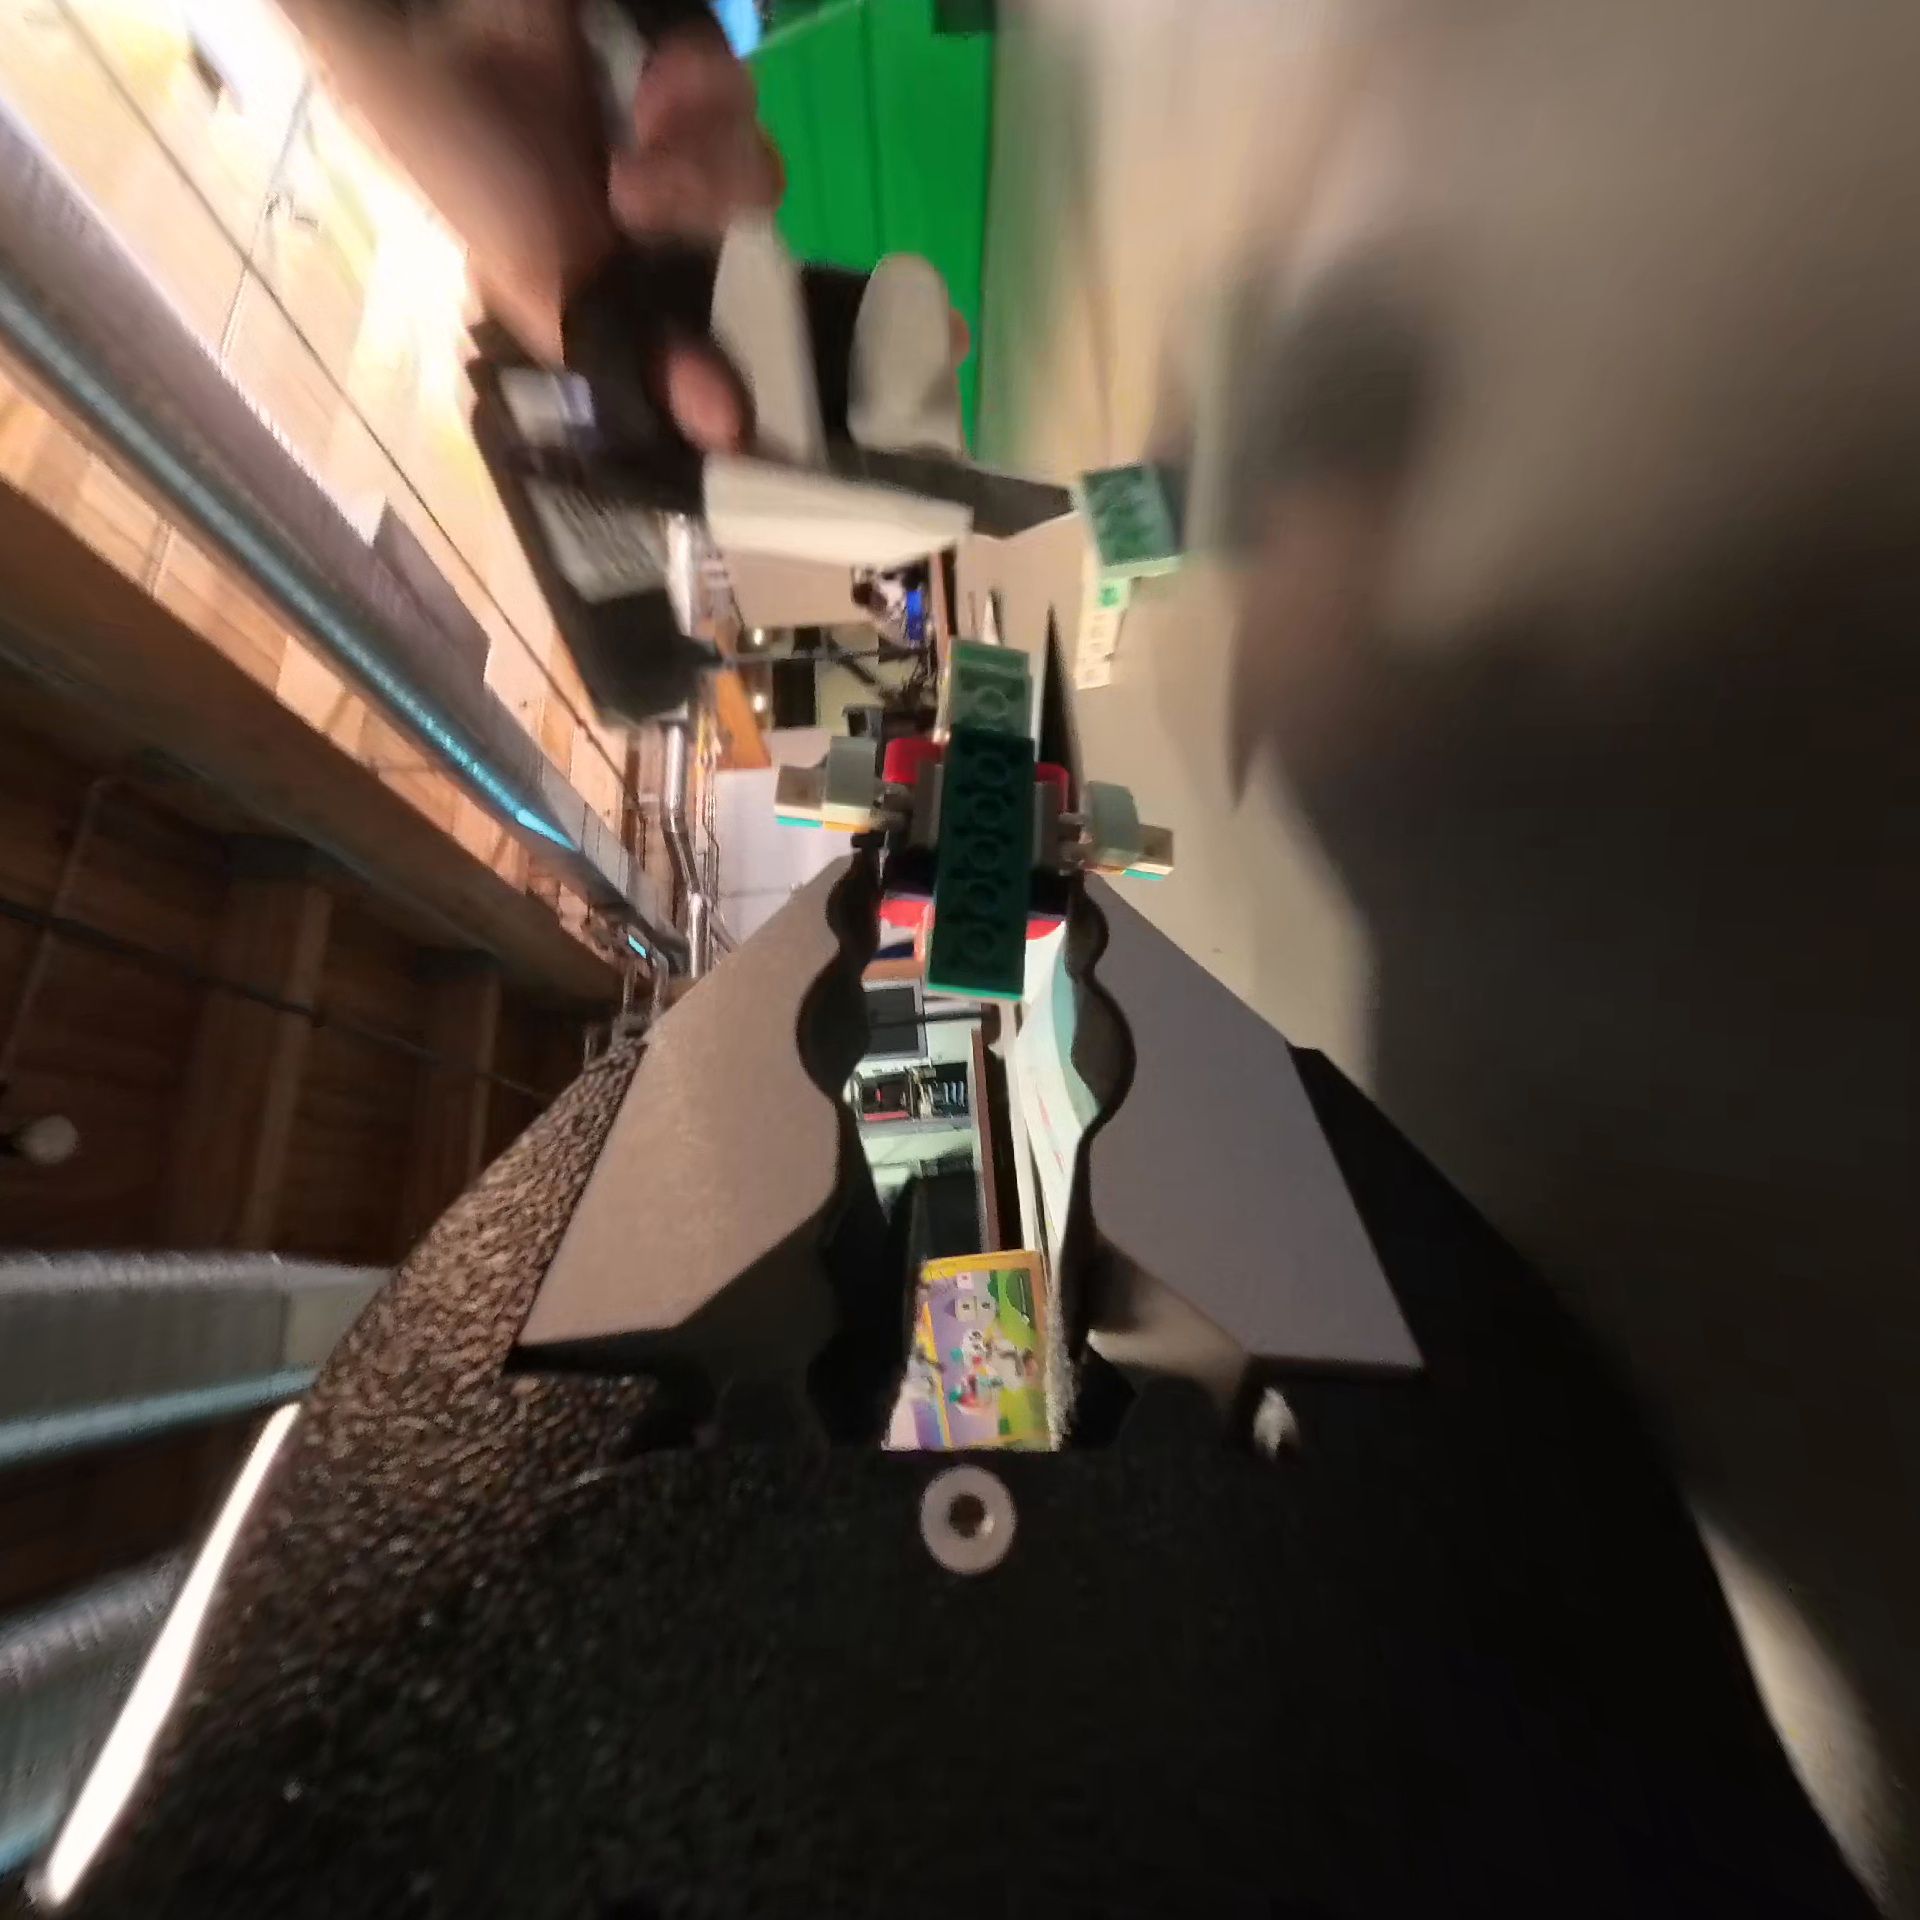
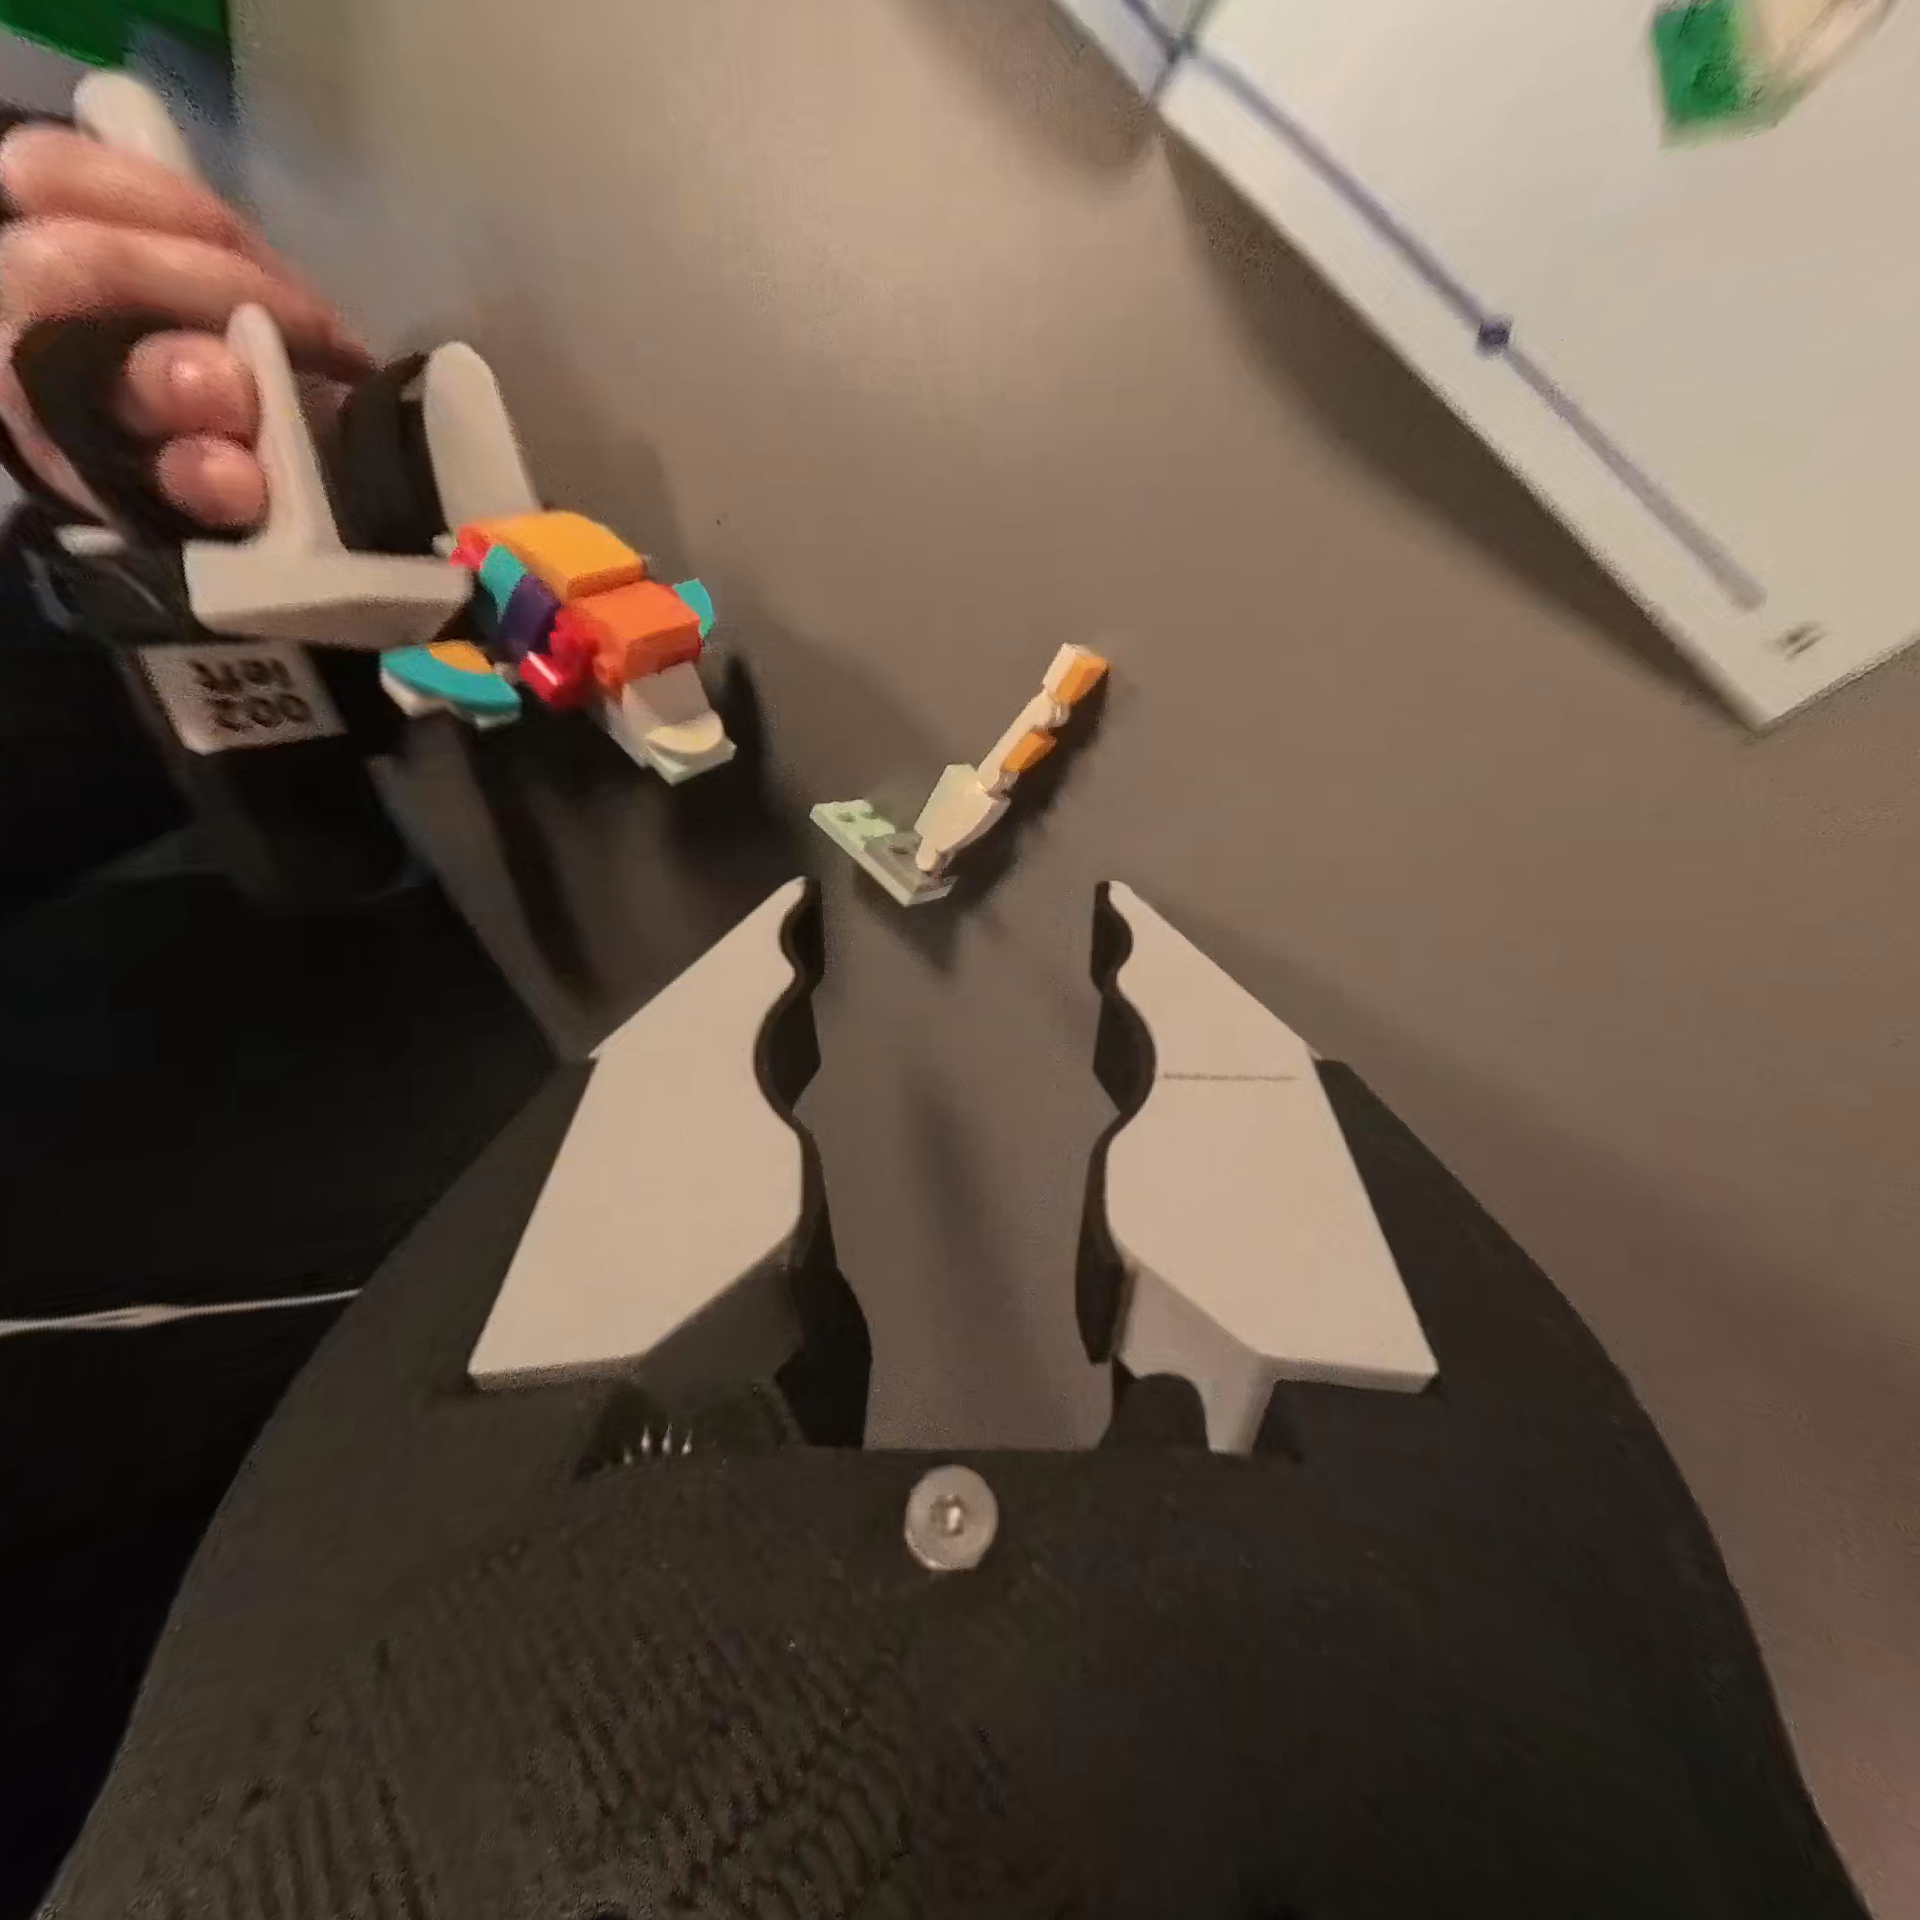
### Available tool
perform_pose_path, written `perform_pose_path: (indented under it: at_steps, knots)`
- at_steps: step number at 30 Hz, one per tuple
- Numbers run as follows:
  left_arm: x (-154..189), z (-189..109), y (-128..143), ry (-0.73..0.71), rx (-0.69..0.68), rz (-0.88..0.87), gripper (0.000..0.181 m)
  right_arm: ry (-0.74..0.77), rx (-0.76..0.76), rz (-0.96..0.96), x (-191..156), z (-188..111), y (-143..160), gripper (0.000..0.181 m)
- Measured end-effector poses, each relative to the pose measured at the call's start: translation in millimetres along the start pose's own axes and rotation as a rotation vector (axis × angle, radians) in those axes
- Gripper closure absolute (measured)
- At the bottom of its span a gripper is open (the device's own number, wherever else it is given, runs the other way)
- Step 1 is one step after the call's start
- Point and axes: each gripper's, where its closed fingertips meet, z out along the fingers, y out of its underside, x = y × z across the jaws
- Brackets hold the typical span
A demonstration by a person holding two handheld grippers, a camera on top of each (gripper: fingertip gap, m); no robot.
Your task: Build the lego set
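Lego model point(image 2: 582, 623) gripped in left claw point(image 1: 971, 883); right claw point(image 2: 956, 904) wide open, empty.

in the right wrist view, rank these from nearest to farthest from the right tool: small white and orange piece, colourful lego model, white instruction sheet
1. small white and orange piece: lies on the grey table just ahead of the open right tool.
2. colourful lego model: up and to the left, held in the left tool.
3. white instruction sheet: far upper right on the table.

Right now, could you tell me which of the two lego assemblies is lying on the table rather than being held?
The small white-and-orange assembly on its pale green plate lies on the table; the colourful model is clamped in the left gripper.
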Motion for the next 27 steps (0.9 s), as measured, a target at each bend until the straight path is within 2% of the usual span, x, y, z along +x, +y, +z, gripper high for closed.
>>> perform_pose_path:
  at_steps: [1,3,6,9,12,13,16,18,20,22,27]
  knots:
    - [-2,1,1,-0.007,-0.004,-0.019,0.148,0.038,0.071,-0.111,-3,-4,-5,0.129]
    - [-9,2,0,-0.031,0.002,-0.06,0.147,0.026,0.2,-0.402,-33,-7,-10,0.126]
    - [-17,0,-5,-0.065,0.018,-0.08,0.147,0.016,0.248,-0.663,-71,3,-4,0.128]
    - [-20,-2,-13,-0.074,0.046,-0.083,0.147,0.108,0.223,-0.768,-72,12,-8,0.133]
    - [-18,-2,-19,-0.066,0.059,-0.066,0.148,0.096,0.228,-0.794,-77,14,-16,0.141]
    - [-17,-2,-19,-0.061,0.06,-0.068,0.148,0.093,0.228,-0.808,-78,14,-18,0.15]
    - [-12,-2,-18,-0.013,0.075,-0.12,0.148,0.093,0.196,-0.854,-76,18,-17,0.152]
    - [-5,-3,-18,0.071,0.104,-0.226,0.144,0.11,0.203,-0.872,-71,19,-19,0.153]
    - [-1,-9,-14,0.144,0.118,-0.351,0.122,0.139,0.222,-0.885,-64,17,-22,0.154]
    - [-5,-17,-17,0.214,0.163,-0.558,0.102,0.155,0.266,-0.914,-61,14,-25,0.155]
    - [-17,-10,-26,0.409,0.271,-1.13,0.101,0.165,0.367,-1.076,-73,9,-25,0.154]
